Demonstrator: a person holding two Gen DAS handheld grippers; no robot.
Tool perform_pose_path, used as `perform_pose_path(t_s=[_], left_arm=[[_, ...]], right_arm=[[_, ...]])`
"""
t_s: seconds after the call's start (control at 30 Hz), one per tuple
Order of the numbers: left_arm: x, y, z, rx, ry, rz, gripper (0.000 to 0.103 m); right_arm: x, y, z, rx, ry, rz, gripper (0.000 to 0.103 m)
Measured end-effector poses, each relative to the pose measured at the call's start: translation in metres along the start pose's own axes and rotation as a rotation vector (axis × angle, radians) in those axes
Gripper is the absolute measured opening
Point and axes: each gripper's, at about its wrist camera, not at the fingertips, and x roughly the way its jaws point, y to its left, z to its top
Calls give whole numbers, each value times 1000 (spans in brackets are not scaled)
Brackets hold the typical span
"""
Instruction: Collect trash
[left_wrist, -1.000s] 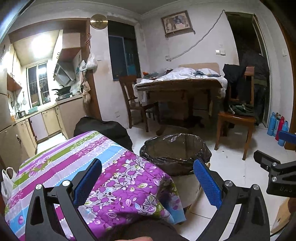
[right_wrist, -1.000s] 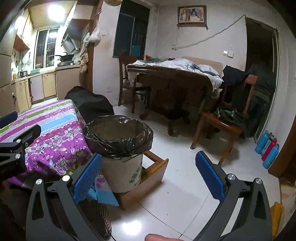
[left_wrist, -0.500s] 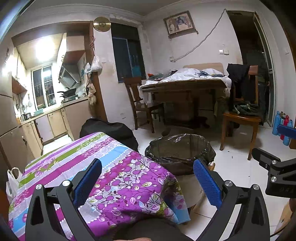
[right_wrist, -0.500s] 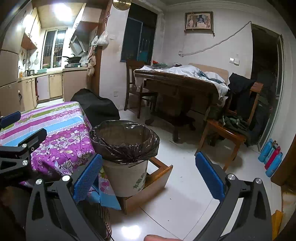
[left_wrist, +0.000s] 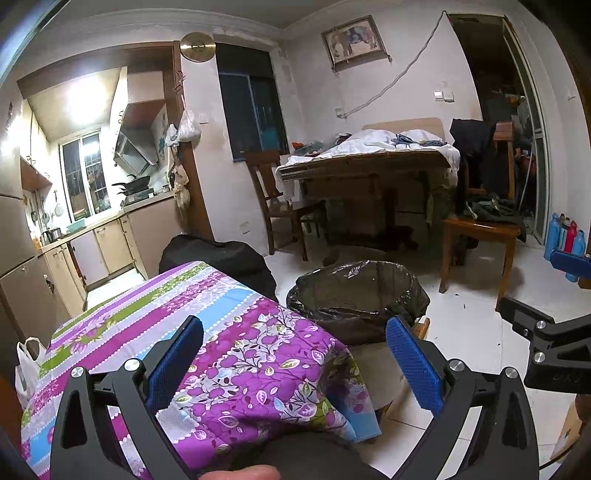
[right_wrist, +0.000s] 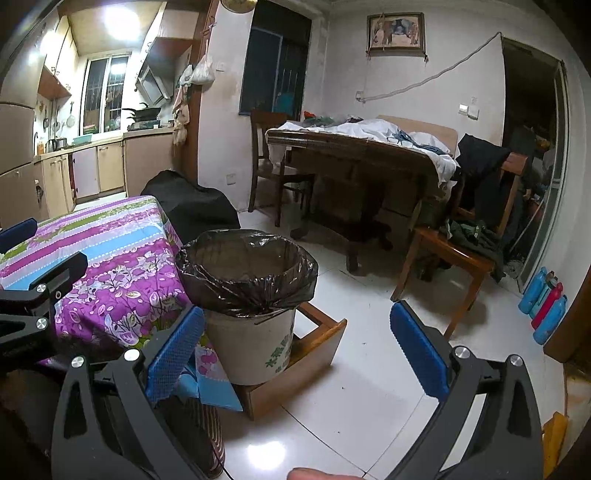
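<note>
A pale trash bin (right_wrist: 255, 343) lined with a black bag (left_wrist: 356, 295) stands on the floor beside a low table with a purple floral cloth (left_wrist: 192, 332). My left gripper (left_wrist: 293, 363) hangs open above the cloth's near corner, empty. My right gripper (right_wrist: 295, 349) is open too, held over the floor just right of the bin, nothing between its fingers. Each gripper shows at the edge of the other's view. No loose trash is visible on the cloth.
The bin rests on a wooden drawer-like box (right_wrist: 306, 354). A black bag (right_wrist: 192, 206) lies behind the low table. A large wooden table (right_wrist: 354, 155) with cloths, two chairs (right_wrist: 454, 254), bottles (right_wrist: 546, 306) by the right wall and kitchen cabinets (left_wrist: 103, 243) fill the room.
Both views have tilted slightly upward and shifted; the bin and table sit a little lower in frame. Both grippers stay open and empty.
</note>
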Motion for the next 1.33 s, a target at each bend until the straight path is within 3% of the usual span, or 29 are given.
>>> perform_pose_path(t_s=[1.33], left_arm=[[9,-2,-8,-23,26,40,98]], right_arm=[[11,-2,-4,-7,37,0,97]])
